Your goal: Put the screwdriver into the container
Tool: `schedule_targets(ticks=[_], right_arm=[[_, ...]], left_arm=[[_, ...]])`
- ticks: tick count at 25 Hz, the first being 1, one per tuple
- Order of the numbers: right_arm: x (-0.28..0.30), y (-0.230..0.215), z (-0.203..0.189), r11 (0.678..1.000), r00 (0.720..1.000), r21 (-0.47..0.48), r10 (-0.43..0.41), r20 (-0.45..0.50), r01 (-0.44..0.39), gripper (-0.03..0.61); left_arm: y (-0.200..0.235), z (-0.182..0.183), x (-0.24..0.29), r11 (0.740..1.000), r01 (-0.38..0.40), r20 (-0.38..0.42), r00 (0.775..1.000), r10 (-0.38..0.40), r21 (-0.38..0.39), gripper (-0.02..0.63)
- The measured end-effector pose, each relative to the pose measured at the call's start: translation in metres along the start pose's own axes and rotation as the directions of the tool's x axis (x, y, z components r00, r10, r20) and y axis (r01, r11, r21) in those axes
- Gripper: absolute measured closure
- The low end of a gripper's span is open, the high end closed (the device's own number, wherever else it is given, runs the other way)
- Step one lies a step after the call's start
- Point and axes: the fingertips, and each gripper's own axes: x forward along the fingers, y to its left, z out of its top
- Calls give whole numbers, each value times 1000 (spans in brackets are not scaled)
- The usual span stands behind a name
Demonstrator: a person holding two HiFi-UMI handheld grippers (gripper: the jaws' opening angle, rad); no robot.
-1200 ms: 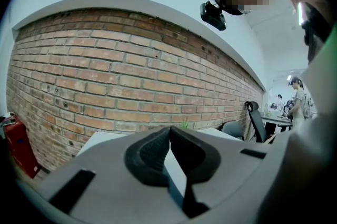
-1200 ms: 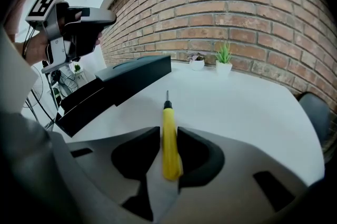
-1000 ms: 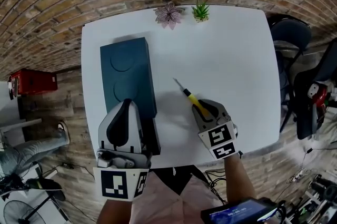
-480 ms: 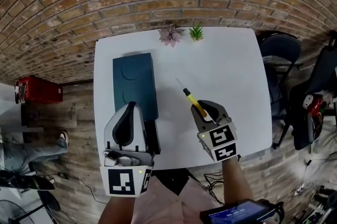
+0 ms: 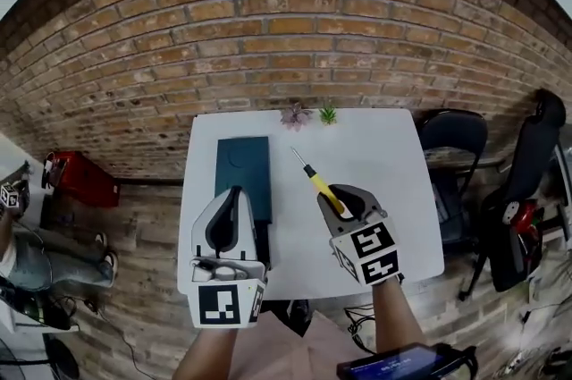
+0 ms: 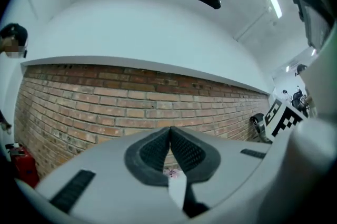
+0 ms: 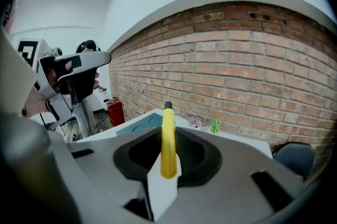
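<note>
My right gripper [image 5: 343,201] clamps the screwdriver [image 5: 313,177] by its yellow handle, right of the container [image 5: 243,168]; my left gripper [image 5: 232,198], closed and empty, hangs at the container's near end.

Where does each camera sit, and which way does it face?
Head view: on the person's head, looking steeply down at the white table; shows the forearms, left gripper and right gripper.
Left gripper view: on the left gripper, tilted up at the brick wall; shows its jaws shut together, empty.
Right gripper view: on the right gripper, facing the wall across the table; shows its jaws clamping the screwdriver.
Shared: head and right gripper views both show the screwdriver and teal container.
</note>
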Motion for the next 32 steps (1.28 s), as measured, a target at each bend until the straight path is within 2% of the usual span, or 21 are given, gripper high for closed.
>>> schedule_targets(ticks=[8, 18, 24, 32], right_arm=[[-27, 32, 5, 998, 999, -42, 42, 14, -42, 499], [-13, 86, 3, 988, 991, -76, 135, -21, -136, 499], [3, 124, 0, 983, 986, -87, 156, -59, -161, 499], [19, 165, -17, 988, 983, -67, 133, -127, -143, 499]], left_arm=[[7, 17, -48, 997, -75, 17, 997, 75, 15, 601], [45, 13, -91, 986, -166, -13, 986, 167, 25, 601], [79, 11, -111, 983, -184, -21, 983, 184, 15, 601], [118, -1, -134, 988, -156, -59, 986, 155, -8, 601]])
